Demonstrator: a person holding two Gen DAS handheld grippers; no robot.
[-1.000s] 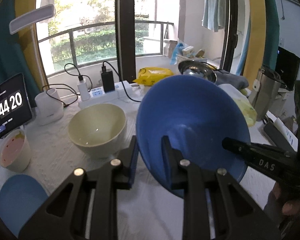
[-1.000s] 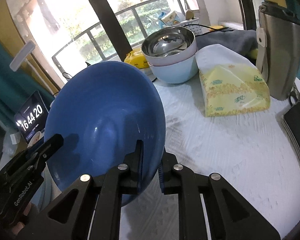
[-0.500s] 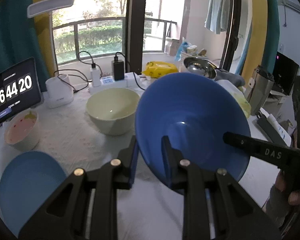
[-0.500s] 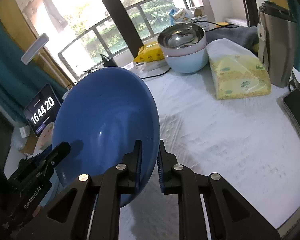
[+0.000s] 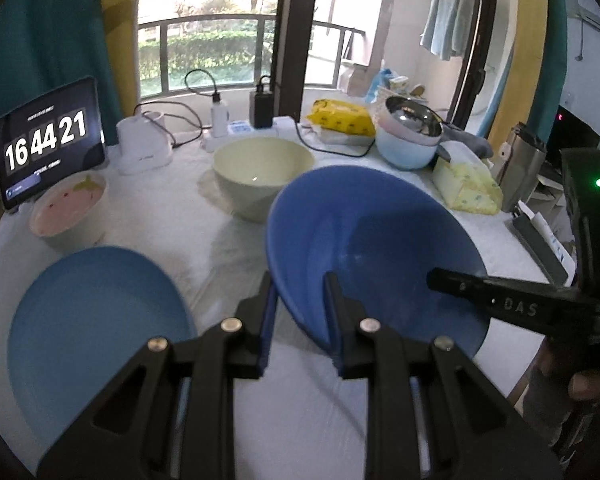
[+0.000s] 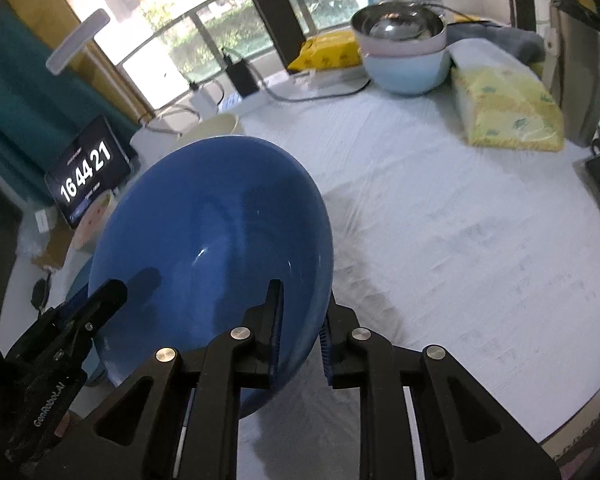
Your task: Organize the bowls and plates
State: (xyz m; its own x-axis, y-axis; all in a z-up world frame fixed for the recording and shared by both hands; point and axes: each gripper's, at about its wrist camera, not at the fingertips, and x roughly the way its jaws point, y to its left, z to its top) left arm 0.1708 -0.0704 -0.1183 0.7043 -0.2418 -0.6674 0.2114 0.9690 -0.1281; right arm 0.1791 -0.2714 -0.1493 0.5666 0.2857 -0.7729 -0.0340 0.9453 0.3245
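Note:
A big blue bowl (image 5: pixel 380 248) hangs tilted above the white table, held by both grippers. My left gripper (image 5: pixel 300 312) is shut on its left rim. My right gripper (image 6: pixel 300 340) is shut on the bowl's (image 6: pixel 220 248) right rim and shows in the left wrist view (image 5: pixel 500 300). A blue plate (image 5: pixel 92 328) lies at the front left. A cream bowl (image 5: pixel 260 172) stands behind the blue bowl. A pink bowl (image 5: pixel 68 208) sits at the left. A steel bowl in a stack of pink and light-blue bowls (image 6: pixel 404 52) stands at the back right.
A tablet clock (image 5: pixel 48 144) leans at the back left. A white charger base, power strip and cables (image 5: pixel 220 128) run along the back. A yellow wipes pack (image 5: pixel 340 120), a tissue pack (image 6: pixel 504 116) and a steel flask (image 5: pixel 528 164) stand at the right.
Both grippers have carried the blue bowl back and up, away from the cream bowl. More of the table and the whole blue plate now show.

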